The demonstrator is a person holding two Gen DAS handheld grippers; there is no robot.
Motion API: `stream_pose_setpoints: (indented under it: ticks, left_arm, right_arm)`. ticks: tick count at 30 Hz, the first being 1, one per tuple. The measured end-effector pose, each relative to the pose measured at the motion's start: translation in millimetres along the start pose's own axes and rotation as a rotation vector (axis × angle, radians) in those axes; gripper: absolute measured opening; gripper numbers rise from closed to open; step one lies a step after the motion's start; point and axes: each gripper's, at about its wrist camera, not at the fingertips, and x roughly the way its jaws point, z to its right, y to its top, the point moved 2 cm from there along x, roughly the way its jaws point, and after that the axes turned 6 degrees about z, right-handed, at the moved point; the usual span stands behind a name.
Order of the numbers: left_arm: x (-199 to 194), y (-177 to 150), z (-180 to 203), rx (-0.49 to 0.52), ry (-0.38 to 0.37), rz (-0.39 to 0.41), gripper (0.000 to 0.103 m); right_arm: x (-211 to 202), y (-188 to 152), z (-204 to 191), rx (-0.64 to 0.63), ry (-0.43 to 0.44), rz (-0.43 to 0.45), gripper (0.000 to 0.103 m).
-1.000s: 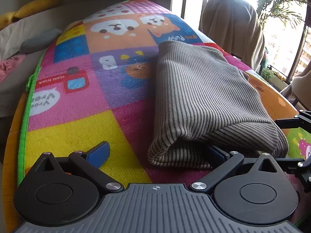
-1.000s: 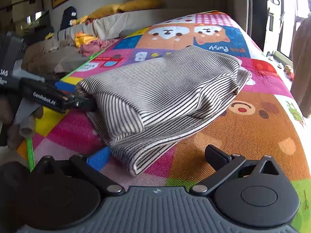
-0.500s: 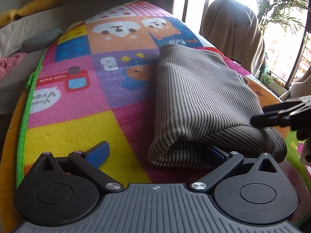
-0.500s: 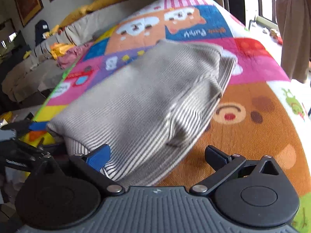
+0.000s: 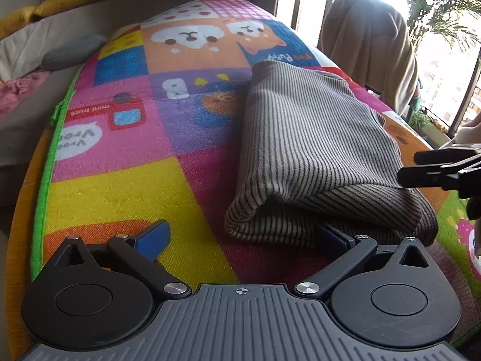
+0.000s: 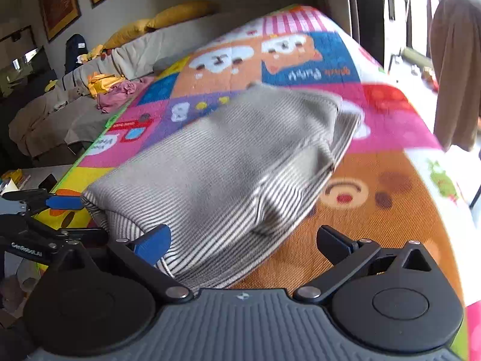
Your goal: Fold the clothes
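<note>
A grey striped garment (image 5: 312, 150) lies folded in a thick bundle on the colourful cartoon play mat (image 5: 126, 156). It also shows in the right wrist view (image 6: 228, 168). My left gripper (image 5: 243, 234) is open at the garment's near edge, with the right fingertip under the fold. My right gripper (image 6: 243, 240) is open and held over the garment's near corner; it shows from the side in the left wrist view (image 5: 439, 168). The left gripper shows at the left of the right wrist view (image 6: 51, 207), by the garment's far corner.
A sofa (image 6: 126, 60) with yellow cushions and loose clothes runs along the mat's left side. A brown cloth (image 5: 369, 45) hangs over a chair by the window (image 5: 445, 60). The mat's green border (image 5: 45, 174) marks its left edge.
My right gripper has risen and moved in over the garment's near corner, its view tilting down. The left gripper has stayed put at the fold.
</note>
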Motion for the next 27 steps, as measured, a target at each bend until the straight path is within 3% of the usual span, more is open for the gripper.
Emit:
stream_pose_setpoints:
  ticks: [3, 8, 12, 17, 23, 27]
  left_arm:
    - [-3.9, 1.3, -8.0, -0.057, -0.019, 0.013, 0.103]
    - [-16.8, 8.7, -21.8, -0.128, -0.037, 0.033, 0.103]
    - [-30.8, 9.6, -13.6, -0.045, -0.076, 0.036, 0.103]
    - [-25.4, 3.1, 11.7, 0.085, -0.120, 0.008, 0.103]
    - [4.0, 3.1, 28.9, 0.204, -0.022, -0.029, 0.103]
    - [0.4, 19.2, 26.5, 0.189, -0.013, 0.019, 0.103]
  right_arm:
    - [-16.6, 0.6, -35.2, -0.208, 0.045, 0.036, 0.103]
    - [6.2, -23.4, -75.8, -0.418, 0.056, -0.040, 0.103]
    - [16.2, -18.1, -71.1, -0.418, -0.051, -0.013, 0.103]
    - [7.7, -0.6, -55.2, -0.341, -0.068, 0.037, 0.103]
    - [4.5, -20.7, -71.2, -0.446, -0.043, 0.034, 0.103]
    - [0.1, -31.6, -83.4, -0.527, -0.019, 0.051, 0.103]
